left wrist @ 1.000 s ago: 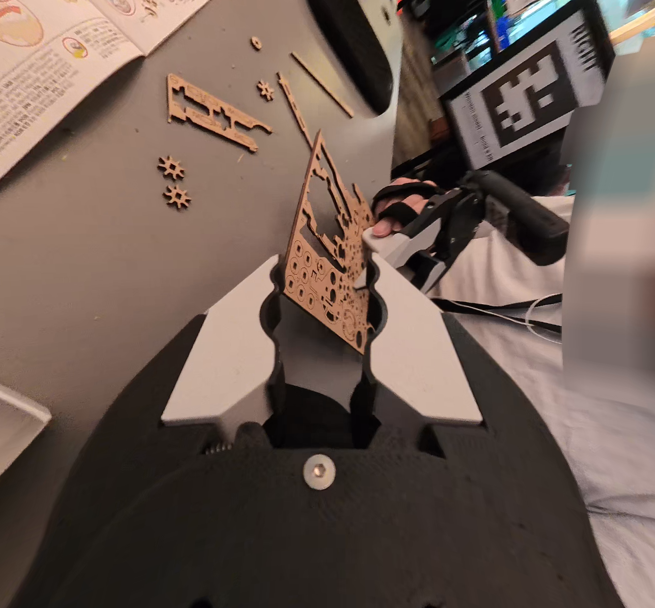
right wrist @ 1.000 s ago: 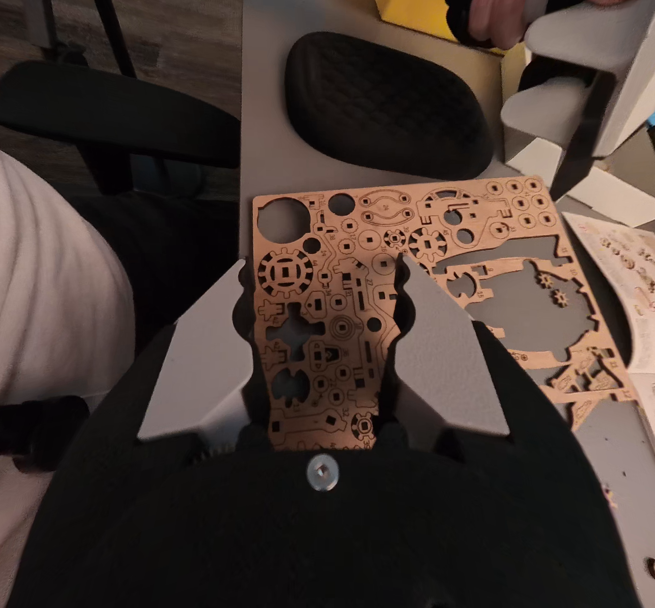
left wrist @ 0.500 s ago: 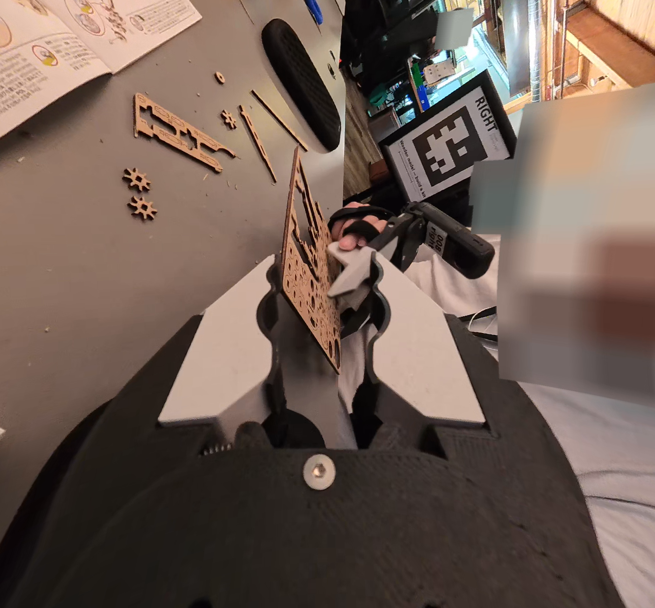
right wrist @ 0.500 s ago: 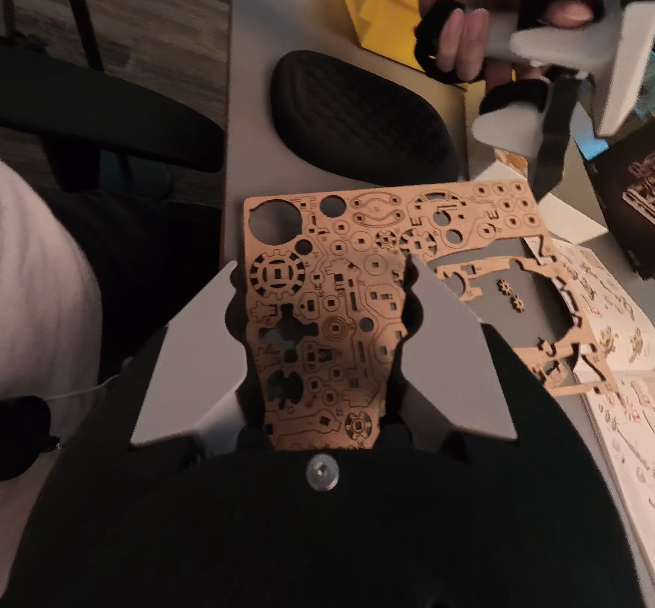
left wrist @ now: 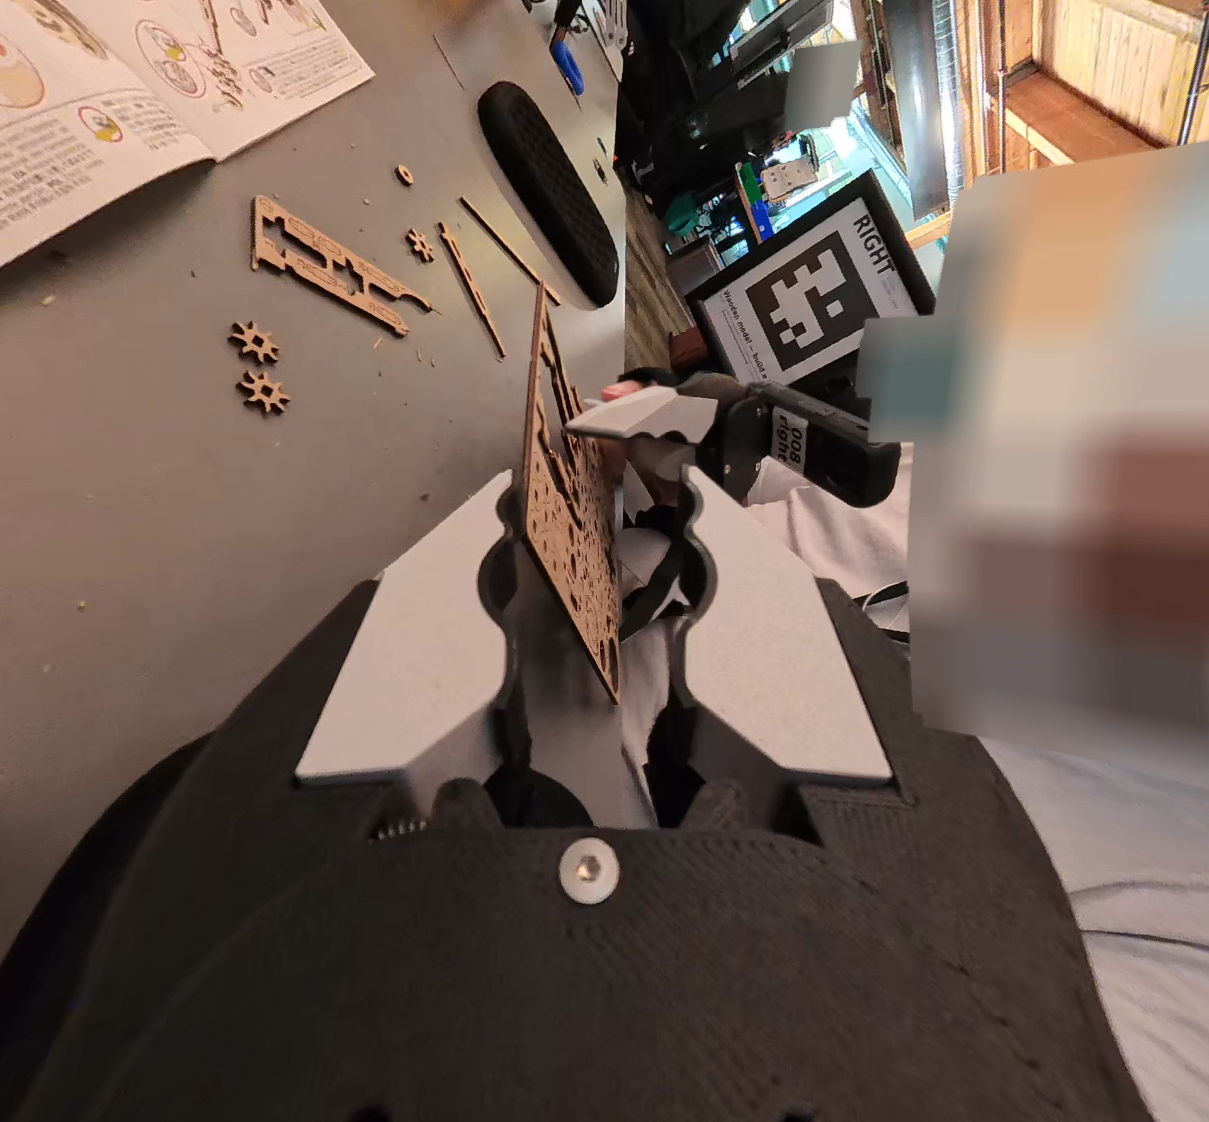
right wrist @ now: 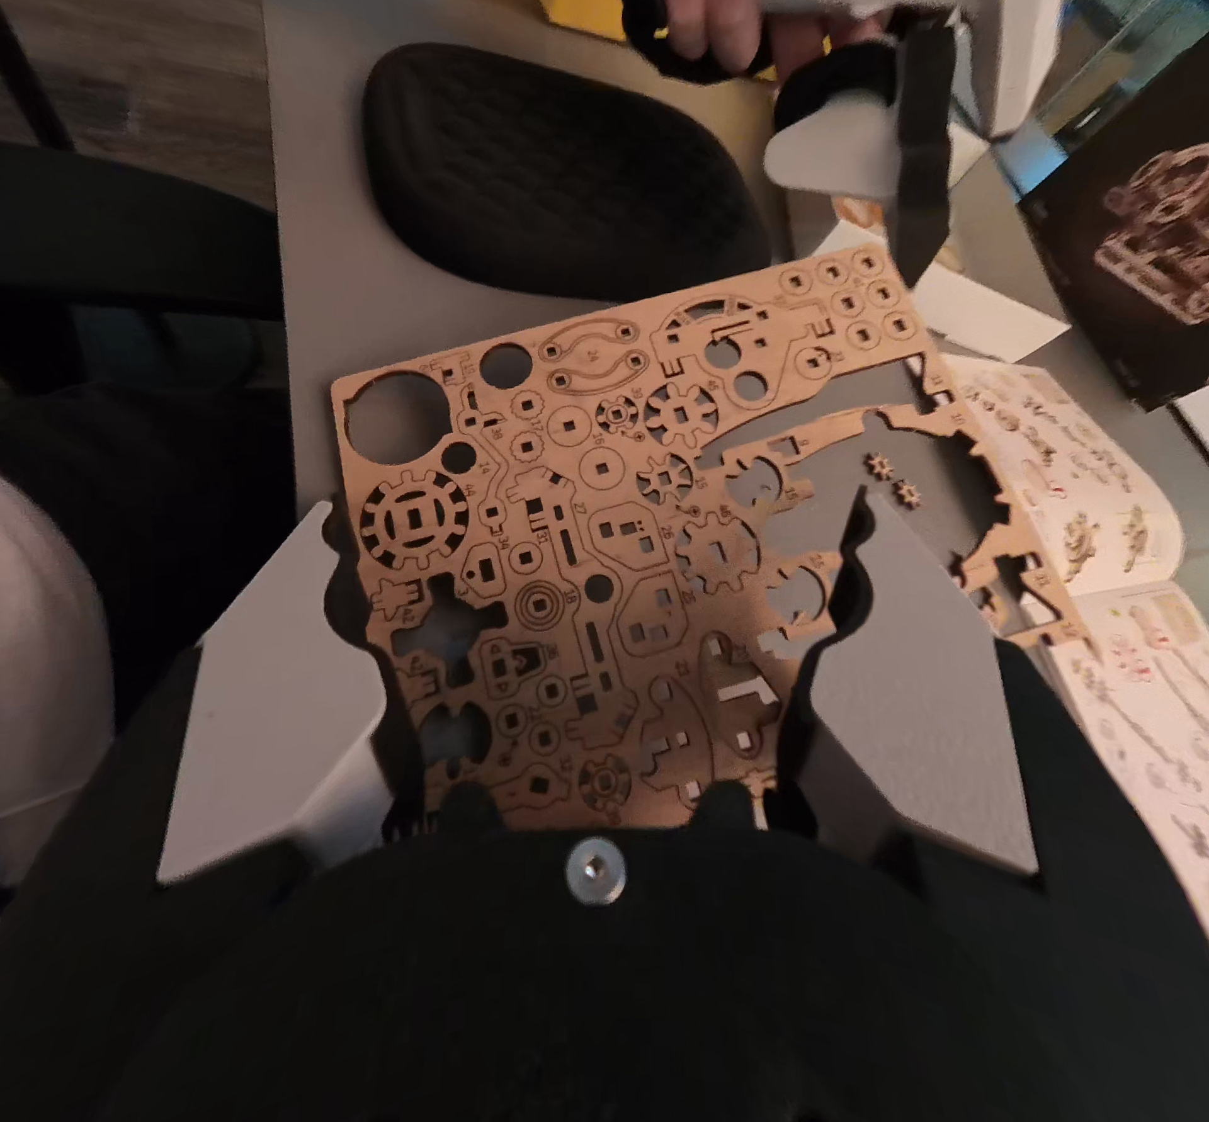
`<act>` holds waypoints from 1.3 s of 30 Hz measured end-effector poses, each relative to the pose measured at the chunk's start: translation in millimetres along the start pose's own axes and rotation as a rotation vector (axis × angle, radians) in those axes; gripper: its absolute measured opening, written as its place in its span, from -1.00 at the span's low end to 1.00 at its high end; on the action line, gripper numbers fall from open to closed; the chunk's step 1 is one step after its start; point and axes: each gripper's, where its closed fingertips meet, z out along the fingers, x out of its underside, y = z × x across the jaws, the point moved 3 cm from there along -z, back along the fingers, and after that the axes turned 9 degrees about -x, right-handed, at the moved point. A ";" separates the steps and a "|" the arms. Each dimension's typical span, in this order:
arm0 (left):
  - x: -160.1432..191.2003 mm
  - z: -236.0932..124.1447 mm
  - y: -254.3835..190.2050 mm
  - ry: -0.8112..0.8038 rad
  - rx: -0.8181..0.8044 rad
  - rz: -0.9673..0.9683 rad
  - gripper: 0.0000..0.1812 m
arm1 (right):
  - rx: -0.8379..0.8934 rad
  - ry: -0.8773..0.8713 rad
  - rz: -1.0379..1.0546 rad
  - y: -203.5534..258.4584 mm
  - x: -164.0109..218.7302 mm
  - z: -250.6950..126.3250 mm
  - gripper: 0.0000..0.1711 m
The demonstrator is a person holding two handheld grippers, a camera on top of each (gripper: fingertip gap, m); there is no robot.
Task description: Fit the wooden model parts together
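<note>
A laser-cut wooden parts sheet [right wrist: 589, 502] stands face-on in front of my right gripper [right wrist: 594, 502], whose jaws are wide open; the sheet runs behind both fingers and under the gripper body. What holds it is hidden. In the left wrist view the sheet [left wrist: 569, 541] stands edge-on between the fingers of my open left gripper [left wrist: 596, 482], close to the left finger and not clamped. The right gripper [left wrist: 621, 436] reaches in beside it. The left gripper [right wrist: 870, 76] hovers blurred above the sheet's far right corner. Two small loose gears [left wrist: 258, 371] lie on the grey table.
A wooden frame strip [left wrist: 327, 266], thin sticks [left wrist: 471, 286] and tiny gears lie on the table [left wrist: 131, 567]. An open instruction booklet [left wrist: 131, 76] lies at the far left. A black padded rest [right wrist: 556, 175] sits at the table edge. A dark box [right wrist: 1145, 240] stands at the right.
My right gripper's jaws have opened wider around the sheet. The sheet has turned and looks more edge-on in the left wrist view. The left gripper has shifted above the sheet's far corner.
</note>
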 end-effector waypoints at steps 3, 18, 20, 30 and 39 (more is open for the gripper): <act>1.0 0.4 -4.9 0.001 0.008 0.025 -0.49 | -0.049 0.035 0.041 0.5 3.4 2.9 0.65; 5.9 5.4 41.3 0.132 -0.380 0.163 -0.34 | -0.134 0.090 0.219 -6.0 16.7 8.6 0.53; 6.3 8.3 49.6 0.184 -0.427 0.150 -0.32 | -0.149 0.110 0.258 -9.5 20.2 11.1 0.63; 0.7 13.5 63.8 0.218 -0.409 0.129 -0.33 | -0.265 0.123 0.257 -7.0 23.0 13.7 0.53; -2.8 15.2 61.4 0.248 -0.350 0.098 -0.32 | -0.188 0.082 0.175 -6.6 17.4 8.5 0.52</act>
